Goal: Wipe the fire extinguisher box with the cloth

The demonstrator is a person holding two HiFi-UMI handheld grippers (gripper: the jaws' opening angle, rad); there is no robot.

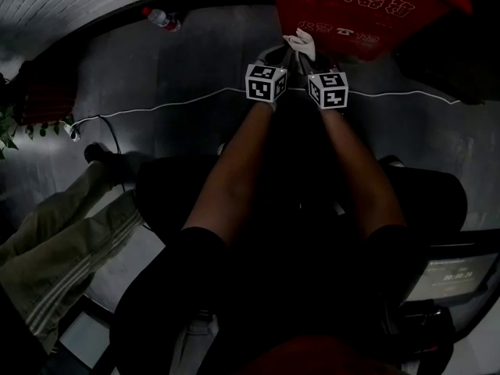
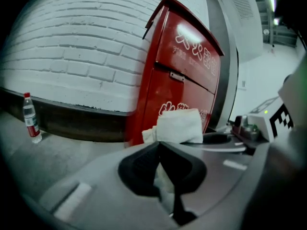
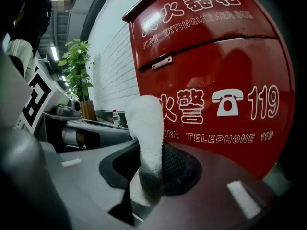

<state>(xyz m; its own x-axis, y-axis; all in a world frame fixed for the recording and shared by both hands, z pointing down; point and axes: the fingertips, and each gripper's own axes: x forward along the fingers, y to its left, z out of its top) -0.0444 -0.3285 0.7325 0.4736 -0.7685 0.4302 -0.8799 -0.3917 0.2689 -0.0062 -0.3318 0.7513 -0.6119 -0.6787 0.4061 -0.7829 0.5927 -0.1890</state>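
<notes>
The red fire extinguisher box (image 1: 367, 6) stands against a white brick wall, with white lettering and "119" on its front (image 3: 216, 80). A white cloth (image 1: 301, 44) is bunched just before the box's lower front. Both grippers meet at it side by side. My left gripper (image 2: 160, 150) is shut on one part of the cloth (image 2: 177, 126), which sticks up past its jaws. My right gripper (image 3: 151, 162) is shut on another part of the cloth (image 3: 146, 128), close to the box face. In the head view the left gripper (image 1: 286, 55) and the right gripper (image 1: 306, 62) are nearly touching.
A water bottle (image 1: 160, 18) stands on the floor by the wall, left of the box. A white cable (image 1: 156, 104) runs across the grey floor. A potted plant (image 3: 76, 66) stands farther left, and another person's legs (image 1: 62, 217) are at the left.
</notes>
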